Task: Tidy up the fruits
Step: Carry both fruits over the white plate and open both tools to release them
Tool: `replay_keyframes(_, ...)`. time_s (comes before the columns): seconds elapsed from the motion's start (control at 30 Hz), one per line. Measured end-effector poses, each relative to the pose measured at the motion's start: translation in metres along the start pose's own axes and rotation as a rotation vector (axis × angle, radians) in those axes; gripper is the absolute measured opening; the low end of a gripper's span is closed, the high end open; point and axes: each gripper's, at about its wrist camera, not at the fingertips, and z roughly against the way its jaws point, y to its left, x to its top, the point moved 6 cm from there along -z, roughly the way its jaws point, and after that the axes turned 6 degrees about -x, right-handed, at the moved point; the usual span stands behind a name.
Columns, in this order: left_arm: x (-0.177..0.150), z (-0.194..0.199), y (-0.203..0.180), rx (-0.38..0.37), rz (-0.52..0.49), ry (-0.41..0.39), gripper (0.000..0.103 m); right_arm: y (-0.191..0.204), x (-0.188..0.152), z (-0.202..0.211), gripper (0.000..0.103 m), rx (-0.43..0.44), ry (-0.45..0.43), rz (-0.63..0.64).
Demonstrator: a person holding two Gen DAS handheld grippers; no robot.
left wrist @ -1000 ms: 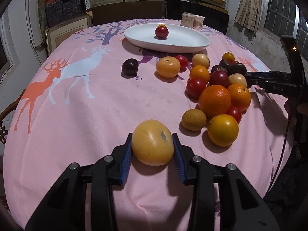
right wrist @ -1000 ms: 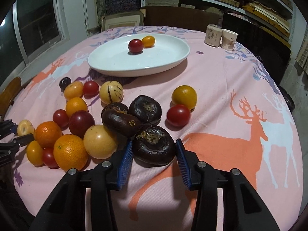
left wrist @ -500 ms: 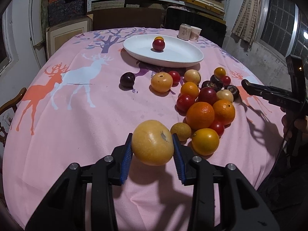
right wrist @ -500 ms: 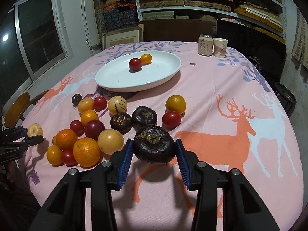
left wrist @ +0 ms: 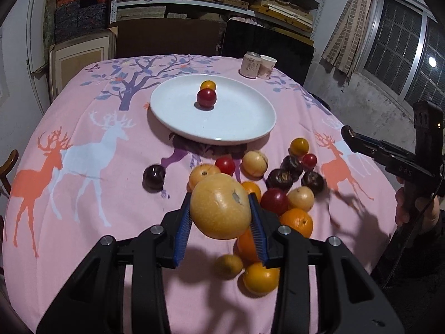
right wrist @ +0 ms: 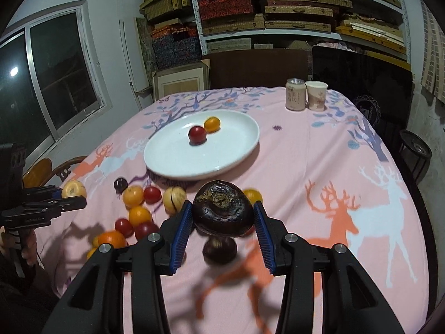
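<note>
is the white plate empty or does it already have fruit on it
Not empty. The white plate holds two small fruits side by side near its far side: a red one and an orange one. The rest is bare.

One white plate (left wrist: 244,128) holding two fruits, one red (left wrist: 206,98) and one orange-yellow (left wrist: 208,85), one can (right wrist: 295,94) and one paper cup (right wrist: 316,95) side by side, two grippers each gripping one fruit, roughly seventeen loose fruits on the tabletop (left wrist: 83,194).

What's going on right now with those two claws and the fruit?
Left gripper shut on a yellow fruit, off the cloth. Right gripper shut on a dark wrinkled fruit. White plate ahead holds two small fruits; nothing blocking.
</note>
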Motion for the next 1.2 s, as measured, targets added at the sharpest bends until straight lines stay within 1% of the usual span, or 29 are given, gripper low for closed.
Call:
replay_keyframes(0.1,0.034,-0.02,0.007,0.021,-0.012,0.002,0.038,0.004,0.026,-0.016,0.045,0.016,-0.011,0.003)
replay_keyframes(0.17,0.056,-0.039,0.016,0.013,0.008,0.017,0.038,0.006,0.044,-0.035,0.045,0.011,-0.007,0.01)
replay_keyframes(0.23,0.08,-0.063,0.026,0.019,0.02,0.03,0.038,0.009,0.058,-0.06,0.045,0.006,0.008,0.016)
replay_keyframes(0.3,0.097,-0.088,0.035,0.029,0.041,0.054,0.038,0.015,0.069,-0.09,0.045,0.004,0.034,0.031)
replay_keyframes(0.4,0.113,-0.128,0.05,0.044,0.082,0.108,0.038,0.025,0.079,-0.132,0.045,0.003,0.078,0.054)
replay_keyframes(0.47,0.122,-0.147,0.057,0.081,0.073,0.132,0.038,0.031,0.084,-0.156,0.045,-0.002,0.101,0.06)
replay_keyframes(0.57,0.134,-0.172,0.069,0.104,0.069,0.16,0.038,0.034,0.096,-0.185,0.046,-0.018,0.111,0.055)
replay_keyframes(0.6,0.137,-0.179,0.074,0.105,0.086,0.17,0.038,0.036,0.099,-0.19,0.048,-0.011,0.109,0.052)
replay_keyframes(0.63,0.139,-0.183,0.078,0.097,0.106,0.176,0.042,0.038,0.102,-0.192,0.054,-0.01,0.101,0.056)
replay_keyframes(0.67,0.14,-0.182,0.08,0.091,0.123,0.169,0.051,0.039,0.105,-0.19,0.057,-0.028,0.082,0.063)
replay_keyframes(0.7,0.142,-0.177,0.082,0.087,0.136,0.147,0.056,0.04,0.105,-0.186,0.058,-0.03,0.068,0.061)
replay_keyframes(0.73,0.144,-0.169,0.082,0.085,0.138,0.121,0.065,0.04,0.105,-0.181,0.058,-0.014,0.066,0.052)
replay_keyframes(0.77,0.144,-0.159,0.082,0.084,0.137,0.097,0.071,0.039,0.103,-0.175,0.058,0.003,0.069,0.039)
replay_keyframes(0.87,0.136,-0.125,0.078,0.053,0.144,0.049,0.075,0.033,0.092,-0.149,0.06,0.011,0.065,0.012)
replay_keyframes(1.0,0.099,-0.079,0.069,0.035,0.117,0.038,0.08,0.029,0.057,-0.105,0.063,0.036,0.07,0.009)
replay_keyframes(1.03,0.086,-0.069,0.067,0.04,0.107,0.04,0.083,0.028,0.044,-0.092,0.064,0.038,0.067,0.009)
replay_keyframes(1.1,0.059,-0.053,0.064,0.062,0.082,0.048,0.083,0.027,0.023,-0.074,0.065,0.045,0.063,0.005)
replay_keyframes(1.2,0.022,-0.043,0.063,0.1,0.052,0.073,0.083,0.026,-0.008,-0.055,0.065,0.055,0.07,-0.017)
